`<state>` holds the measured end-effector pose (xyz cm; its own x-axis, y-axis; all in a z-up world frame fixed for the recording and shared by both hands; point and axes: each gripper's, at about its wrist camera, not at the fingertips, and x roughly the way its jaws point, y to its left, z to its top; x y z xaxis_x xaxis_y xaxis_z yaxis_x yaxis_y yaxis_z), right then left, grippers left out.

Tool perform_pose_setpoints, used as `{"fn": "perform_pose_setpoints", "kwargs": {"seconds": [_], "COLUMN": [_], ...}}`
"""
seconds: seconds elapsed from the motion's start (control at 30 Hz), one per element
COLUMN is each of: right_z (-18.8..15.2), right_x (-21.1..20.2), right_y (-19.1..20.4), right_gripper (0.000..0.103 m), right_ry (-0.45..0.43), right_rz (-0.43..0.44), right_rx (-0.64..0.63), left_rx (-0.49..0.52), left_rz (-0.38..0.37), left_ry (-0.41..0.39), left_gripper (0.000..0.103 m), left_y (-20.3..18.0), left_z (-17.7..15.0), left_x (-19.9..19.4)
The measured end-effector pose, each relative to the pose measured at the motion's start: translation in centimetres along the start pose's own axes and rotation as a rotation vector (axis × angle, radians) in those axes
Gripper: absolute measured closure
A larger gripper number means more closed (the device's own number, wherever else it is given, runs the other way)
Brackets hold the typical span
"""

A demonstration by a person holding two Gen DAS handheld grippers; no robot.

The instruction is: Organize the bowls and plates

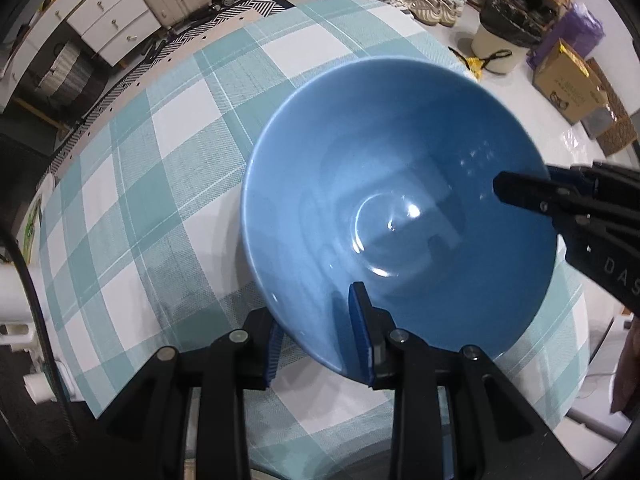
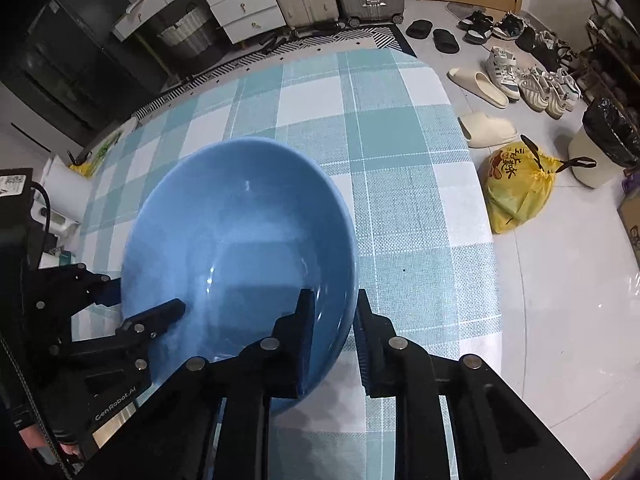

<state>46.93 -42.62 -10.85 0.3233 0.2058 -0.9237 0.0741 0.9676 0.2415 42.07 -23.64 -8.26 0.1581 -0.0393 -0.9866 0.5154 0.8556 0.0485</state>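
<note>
We held one blue bowl (image 1: 400, 216) at centre frame, left hand-held gripper (image 1: 320, 344) and right hand-held gripper (image 2: 334, 344) pinching opposite rims; no plates visible, sorting barely begun.

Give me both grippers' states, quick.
Left gripper: shut on the bowl rim, one finger inside, one outside.
Right gripper: shut on the opposite side of the rim, gripped the same way.

Dim overhead indoor light, glare spots inside the blue bowl (image 1: 400, 208), fisheye-warped dark corners.
</note>
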Motion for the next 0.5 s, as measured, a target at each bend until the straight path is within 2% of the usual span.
{"fn": "perform_pose_setpoints", "kwargs": {"seconds": [0.27, 0.5], "right_z": [-0.5, -0.5], "right_x": [-0.8, -2.0], "right_y": [-0.4, 0.2], "right_gripper": [0.084, 0.084], "right_ry": [-0.007, -0.021], "right_rz": [0.005, 0.002], "right_rx": [0.037, 0.033], "left_rx": [-0.036, -0.040], "left_rz": [-0.029, -0.025], "left_ry": [-0.003, -0.014], "left_gripper": [0.072, 0.072], "left_y": [0.0, -0.1], "left_z": [-0.1, -0.5], "left_x": [-0.9, -1.3]}}
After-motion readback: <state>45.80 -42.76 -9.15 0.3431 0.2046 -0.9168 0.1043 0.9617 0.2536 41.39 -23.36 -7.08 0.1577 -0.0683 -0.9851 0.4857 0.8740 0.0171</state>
